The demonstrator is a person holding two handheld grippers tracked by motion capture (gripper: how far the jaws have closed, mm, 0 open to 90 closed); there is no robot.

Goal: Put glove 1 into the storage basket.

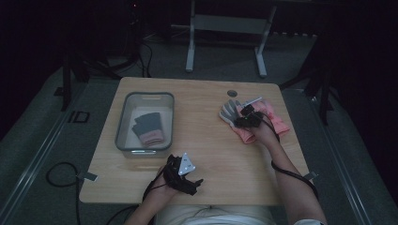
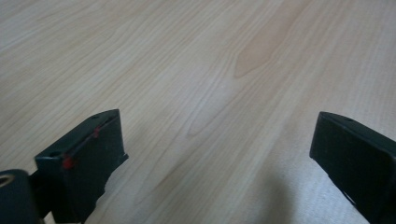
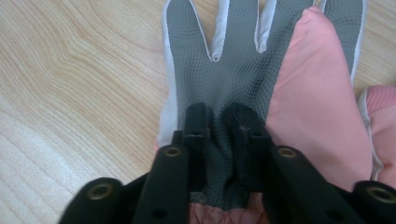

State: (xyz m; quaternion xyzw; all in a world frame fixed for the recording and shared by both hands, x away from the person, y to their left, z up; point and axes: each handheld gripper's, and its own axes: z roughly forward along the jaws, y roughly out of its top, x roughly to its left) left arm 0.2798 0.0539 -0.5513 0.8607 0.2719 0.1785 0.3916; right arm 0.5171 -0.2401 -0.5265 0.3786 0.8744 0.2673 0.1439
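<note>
A glove with a grey textured palm [image 3: 233,60] and a pink back [image 3: 313,93] lies flat on the wooden table [image 1: 211,154], at the right in the high view [image 1: 229,111]. My right gripper [image 3: 223,121] is shut on it, the two black jaws pinching a fold of the grey palm fabric near the cuff. From above, that gripper [image 1: 246,117] sits over the glove pile, which includes more pink fabric [image 1: 278,123]. My left gripper [image 1: 187,177] rests near the table's front edge. Its jaws stand wide apart over bare wood, and the gripper [image 2: 217,140] holds nothing.
A grey plastic bin [image 1: 123,123] stands at the table's left with a grey-and-pink glove [image 1: 149,127] inside. A round hole [image 1: 232,93] sits near the far edge. A metal table frame [image 1: 225,28] stands behind, and cables [image 1: 61,178] lie on the floor.
</note>
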